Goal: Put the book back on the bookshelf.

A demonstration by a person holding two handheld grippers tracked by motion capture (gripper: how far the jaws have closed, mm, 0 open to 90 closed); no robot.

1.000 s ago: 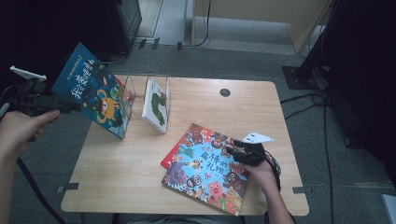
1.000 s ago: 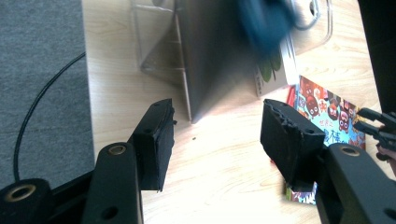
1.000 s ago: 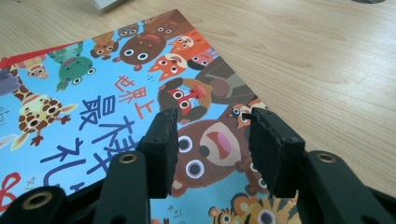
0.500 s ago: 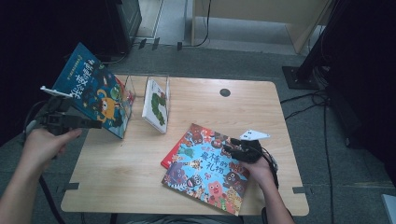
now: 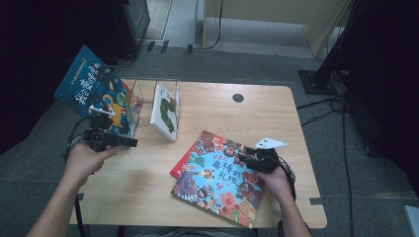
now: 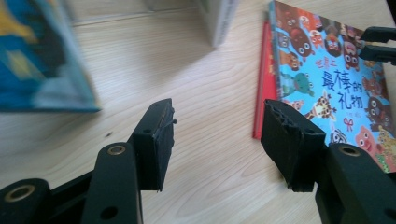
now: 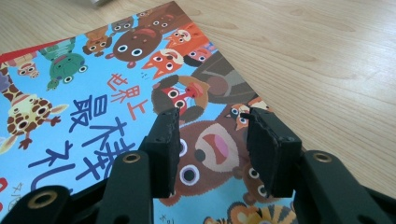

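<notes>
A blue picture book (image 5: pixel 89 91) leans upright at the left end of a clear rack (image 5: pixel 147 82); it blurs past at the left of the left gripper view (image 6: pixel 39 70). A white book with a green caterpillar (image 5: pixel 165 111) stands in the rack. A colourful animal book (image 5: pixel 217 180) lies flat over a red book (image 5: pixel 179 167). My left gripper (image 5: pixel 131 143) hovers open over bare wood (image 6: pixel 215 126), right of the blue book. My right gripper (image 5: pixel 240 159) is open just above the animal book's cover (image 7: pixel 212 119), with nothing between its jaws.
The wooden table (image 5: pixel 267 118) has a black cable hole (image 5: pixel 238 98) near its far edge. Grey floor surrounds it, with cables (image 5: pixel 326 106) to the right. From the left gripper view, the red book's edge (image 6: pixel 260 93) and the right gripper (image 6: pixel 379 43) show farther off.
My left gripper has moved from the blue book's left edge rightward and toward me, over the table. The right gripper has crept slightly left over the animal book.
</notes>
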